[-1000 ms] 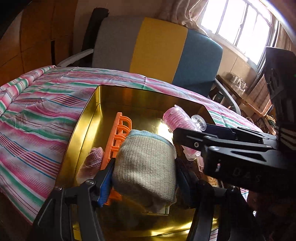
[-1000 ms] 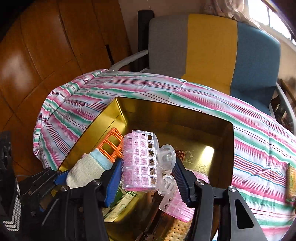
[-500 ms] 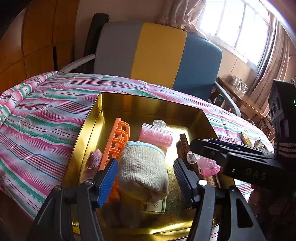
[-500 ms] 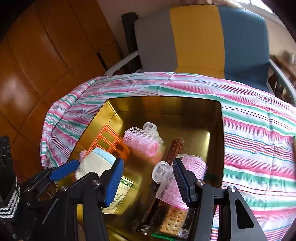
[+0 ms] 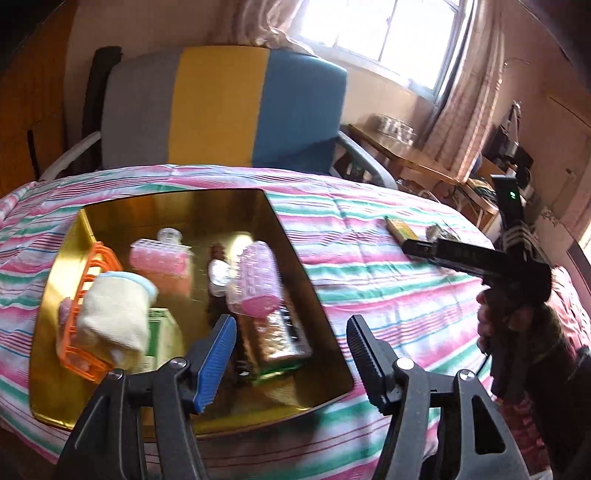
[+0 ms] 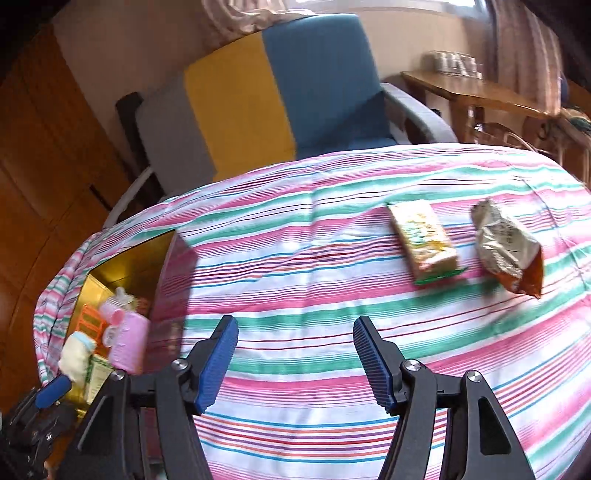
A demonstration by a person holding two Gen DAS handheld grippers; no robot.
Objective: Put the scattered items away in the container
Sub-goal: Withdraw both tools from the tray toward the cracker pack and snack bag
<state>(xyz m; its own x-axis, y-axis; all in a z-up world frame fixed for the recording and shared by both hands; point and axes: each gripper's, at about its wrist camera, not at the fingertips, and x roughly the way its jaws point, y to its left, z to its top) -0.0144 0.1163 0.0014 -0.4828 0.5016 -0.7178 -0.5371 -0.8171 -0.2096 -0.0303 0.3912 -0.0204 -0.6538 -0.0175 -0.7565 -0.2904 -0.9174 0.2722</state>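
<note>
While its fingers are opening with nothing between them, the right gripper point(image 6: 291, 363) is facing the green-edged cracker packet point(image 6: 424, 242) lying outside the gold metal tin point(image 5: 295, 251), best straddled across its narrow width.

Daylight pours in from the window point(image 5: 373, 33) at about 1 o'clock in the left wrist view, and it's totally blown out white. The gold container point(image 5: 291, 254) throws hot glare off its floor around the middle. Both views have heavy fisheye bending, with black vignette in the corners. Motion blur smears the striped blanket point(image 6: 332, 258) and the snack packets in the right wrist view. The wood paneling point(image 6: 40, 155) at 9 o'clock sits dim and murky.
</note>
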